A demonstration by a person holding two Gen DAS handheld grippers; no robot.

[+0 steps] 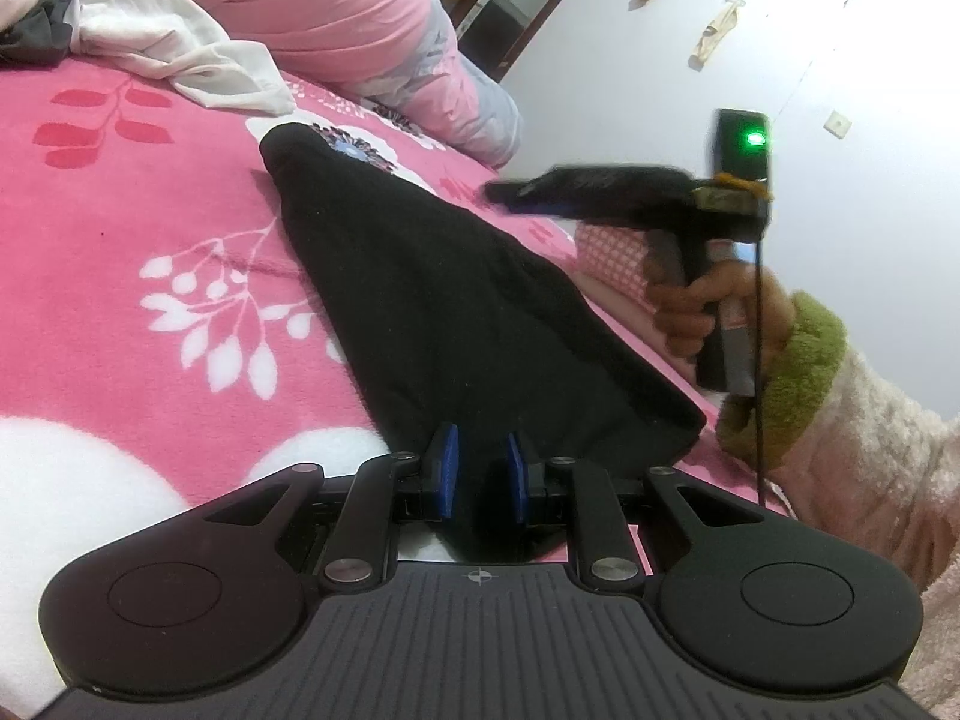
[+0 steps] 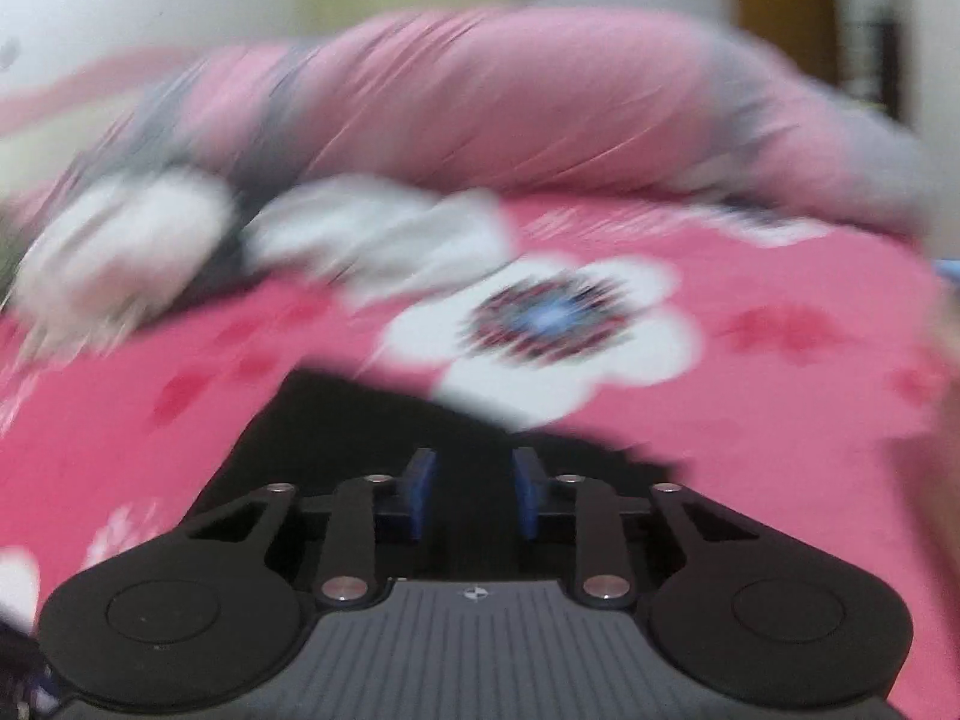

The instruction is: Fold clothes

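Observation:
A black garment (image 1: 420,288) lies in a long tapering strip on the pink flowered blanket (image 1: 150,210). My left gripper (image 1: 483,465) is shut on its near end, with black cloth between the blue pads. A hand (image 1: 690,306) holds my right gripper (image 1: 498,191) in the air above the garment's right edge, and no cloth hangs from it. In the blurred right wrist view, my right gripper (image 2: 474,489) has its blue pads a little apart. The black garment (image 2: 360,420) lies below them.
A crumpled white cloth (image 1: 174,42) and a rolled pink quilt (image 1: 336,6) lie at the far side of the bed. A green-cuffed fluffy sleeve (image 1: 786,384) comes in from the right. A white wall (image 1: 780,90) stands beyond the bed's right edge.

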